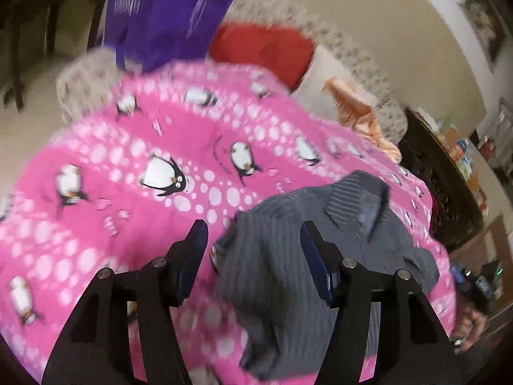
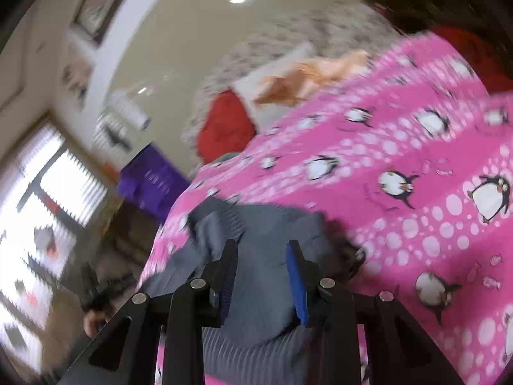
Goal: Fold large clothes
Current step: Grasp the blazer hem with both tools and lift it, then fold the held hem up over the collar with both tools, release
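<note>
A grey ribbed garment (image 1: 288,256) lies crumpled on a pink penguin-print blanket (image 1: 128,176). My left gripper (image 1: 253,227) is open, its blue-padded fingers apart, with the garment's bunched cloth lying between and below them. The garment also shows in the right wrist view (image 2: 263,276), near the edge of the pink blanket (image 2: 400,166). My right gripper (image 2: 261,245) is open with grey cloth between its fingers. Both views are blurred by motion.
Red cushions (image 1: 266,48) and an orange cloth (image 1: 356,109) lie on a patterned sofa (image 1: 352,54) behind the blanket. A purple bag (image 1: 166,9) stands at the far left. Dark cluttered furniture (image 1: 429,173) is at the right. A window (image 2: 41,192) is at the left.
</note>
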Demonstrator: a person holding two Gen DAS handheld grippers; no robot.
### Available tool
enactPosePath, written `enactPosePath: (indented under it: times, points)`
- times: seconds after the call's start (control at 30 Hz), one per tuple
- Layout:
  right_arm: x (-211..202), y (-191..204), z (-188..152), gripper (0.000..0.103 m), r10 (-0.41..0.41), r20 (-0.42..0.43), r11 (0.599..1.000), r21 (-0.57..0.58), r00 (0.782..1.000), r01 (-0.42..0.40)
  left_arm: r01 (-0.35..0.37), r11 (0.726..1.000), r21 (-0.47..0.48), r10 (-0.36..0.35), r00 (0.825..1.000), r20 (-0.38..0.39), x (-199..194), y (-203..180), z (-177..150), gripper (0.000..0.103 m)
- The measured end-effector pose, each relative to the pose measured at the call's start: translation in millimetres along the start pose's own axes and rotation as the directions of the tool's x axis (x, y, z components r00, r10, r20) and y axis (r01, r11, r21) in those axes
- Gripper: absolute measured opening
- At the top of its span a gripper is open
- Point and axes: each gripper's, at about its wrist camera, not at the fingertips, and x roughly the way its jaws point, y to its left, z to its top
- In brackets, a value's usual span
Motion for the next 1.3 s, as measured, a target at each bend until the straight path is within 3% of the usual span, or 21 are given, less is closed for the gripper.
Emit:
enactPosePath:
  times: [0.07, 0.13, 0.2, 0.3, 0.43, 0.6, 0.67, 0.77, 0.83, 0.97, 1.03, 1.13, 1.23, 1.3]
  points:
    - [-2, 31, -22, 0.029, -0.009, -0.038, 0.990, -0.141, 0.999, 0.004, 0.002, 0.996, 0.094, -0.004, 1.000, 0.021, -16, -26, -26, 0.059]
    - [8, 57, -49, 0.018, -0.047, -0.093, 0.964, -0.266, 0.995, 0.021, -0.020, 0.984, 0.177, 0.019, 1.000, 0.009, -19, -51, -62, 0.049]
    - [26, 64, -72, 0.012, -0.081, -0.157, 0.951, -0.308, 0.984, 0.029, -0.056, 0.968, 0.245, 0.061, 0.998, -0.014, -6, -74, -92, 0.037]
    - [55, 61, -96, 0.009, -0.164, -0.192, 0.942, -0.321, 0.968, 0.096, -0.143, 0.949, 0.282, 0.153, 0.988, -0.014, 21, -88, -112, 0.034]
    - [85, 49, -101, 0.009, -0.296, -0.148, 0.913, -0.334, 0.944, 0.234, -0.189, 0.941, 0.281, 0.196, 0.981, 0.003, 45, -97, -99, 0.034]
    - [131, 45, -71, 0.009, -0.496, -0.123, 0.835, -0.340, 0.860, 0.433, -0.270, 0.888, 0.373, 0.316, 0.946, -0.068, 91, -109, -80, 0.035]
    - [145, 50, -59, 0.009, -0.517, -0.127, 0.819, -0.361, 0.846, 0.446, -0.284, 0.881, 0.378, 0.334, 0.940, -0.071, 103, -111, -69, 0.034]
    - [159, 54, -34, 0.009, -0.506, -0.096, 0.821, -0.358, 0.857, 0.445, -0.321, 0.879, 0.352, 0.362, 0.930, -0.056, 119, -110, -41, 0.034]
    - [164, 55, -13, 0.009, -0.467, -0.080, 0.846, -0.331, 0.881, 0.419, -0.330, 0.889, 0.316, 0.356, 0.934, -0.028, 128, -108, -14, 0.034]
    - [187, 60, 29, 0.009, -0.449, -0.032, 0.843, -0.348, 0.893, 0.411, -0.323, 0.917, 0.236, 0.332, 0.943, -0.003, 152, -98, 40, 0.034]
    - [189, 60, 50, 0.009, -0.450, 0.001, 0.842, -0.332, 0.893, 0.425, -0.377, 0.897, 0.230, 0.380, 0.924, 0.034, 156, -97, 62, 0.034]
    - [179, 56, 69, 0.009, -0.466, 0.024, 0.843, -0.292, 0.884, 0.453, -0.391, 0.901, 0.188, 0.391, 0.920, 0.039, 149, -88, 76, 0.034]
    - [153, 67, 68, 0.009, -0.424, 0.087, 0.854, -0.294, 0.901, 0.430, -0.388, 0.911, 0.137, 0.386, 0.922, 0.045, 135, -84, 69, 0.034]
    - [139, 76, 61, 0.009, -0.376, 0.095, 0.871, -0.304, 0.922, 0.387, -0.354, 0.925, 0.136, 0.351, 0.935, 0.050, 128, -90, 58, 0.034]
